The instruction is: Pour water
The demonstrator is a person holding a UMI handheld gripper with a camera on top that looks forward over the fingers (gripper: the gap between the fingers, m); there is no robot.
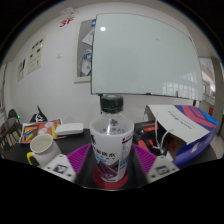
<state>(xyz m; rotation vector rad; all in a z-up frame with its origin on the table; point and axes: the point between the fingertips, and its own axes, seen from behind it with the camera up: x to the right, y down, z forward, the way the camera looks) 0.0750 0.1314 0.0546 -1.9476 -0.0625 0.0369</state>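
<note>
A clear plastic water bottle [111, 140] with a black cap and a white and purple label stands upright between my fingers. Both purple pads [80, 160] press against its sides, so my gripper [111, 168] is shut on it. A red round thing [110, 181] shows right under the bottle's bottom; I cannot tell whether the bottle rests on it. A white mug [42, 150] stands on the dark table to the left, beyond the left finger.
The dark table [70, 146] holds a flat white box [68, 128] and a colourful book [38, 130] behind the mug. A white and blue paper bag [185, 126] stands at the right. A whiteboard [145, 55] hangs on the wall behind.
</note>
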